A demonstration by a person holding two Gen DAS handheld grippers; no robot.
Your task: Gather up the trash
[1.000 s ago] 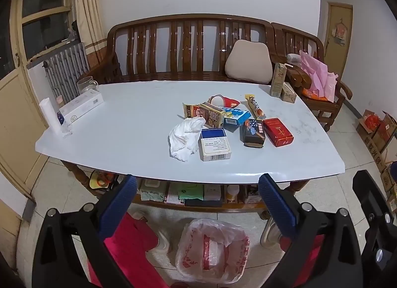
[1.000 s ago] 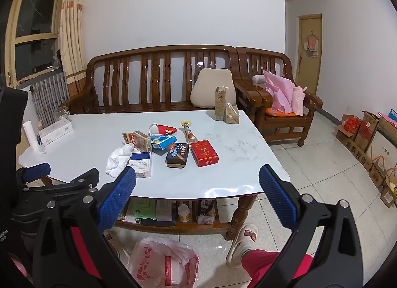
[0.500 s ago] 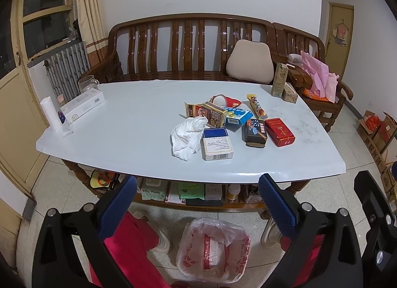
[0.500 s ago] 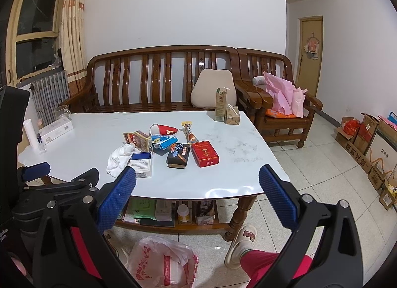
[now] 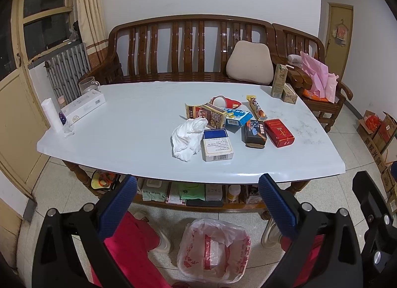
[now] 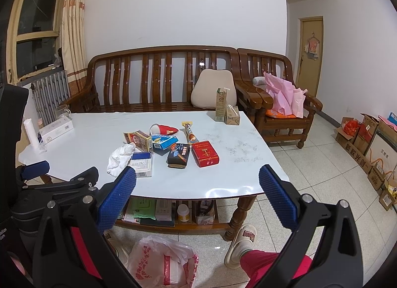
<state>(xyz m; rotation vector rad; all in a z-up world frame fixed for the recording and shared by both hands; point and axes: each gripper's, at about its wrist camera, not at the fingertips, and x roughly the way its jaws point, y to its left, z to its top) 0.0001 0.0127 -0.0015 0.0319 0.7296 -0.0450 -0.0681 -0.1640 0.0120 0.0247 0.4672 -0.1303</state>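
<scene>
Left gripper: the left gripper (image 5: 197, 197) hangs short of the near edge of the table (image 5: 129, 124), its blue-padded fingers (image 5: 116, 208) spread wide with nothing between them.
Right gripper: the right gripper (image 6: 198, 196) is held at the same near edge, jaws wide apart and empty; the left tool shows at the left of its view.
Trash on the table: a loose cluster sits right of centre on the white tabletop, well apart from both grippers.
Tissue: a crumpled white tissue (image 5: 187, 138) lies at the left of the cluster, touching the blue-and-white box (image 5: 217, 144) beside it.
Boxes: a red box (image 5: 279, 132) lies at the right end, a dark box (image 5: 254, 133) just to its left, a light-blue box (image 5: 237, 116) and a patterned brown box (image 5: 213, 115) behind them.
Cup: a red paper cup (image 5: 223, 101) lies on its side at the back of the cluster, a snack wrapper (image 5: 256, 109) to its right.
Cartons: two drink cartons (image 5: 282, 87) sit at the far right corner, one upright.
Trash bag: a white bag with red print (image 5: 213, 248) stands open on the tiled floor below the near edge, between the person's red-trousered legs (image 5: 129, 250).
Far left: a long white box (image 5: 83, 107), a white tube (image 5: 50, 114) and a glass mug (image 5: 88, 84) sit at the left end.
Behind: a wooden bench (image 5: 188, 49) with a beige cushion (image 5: 250, 62).
</scene>
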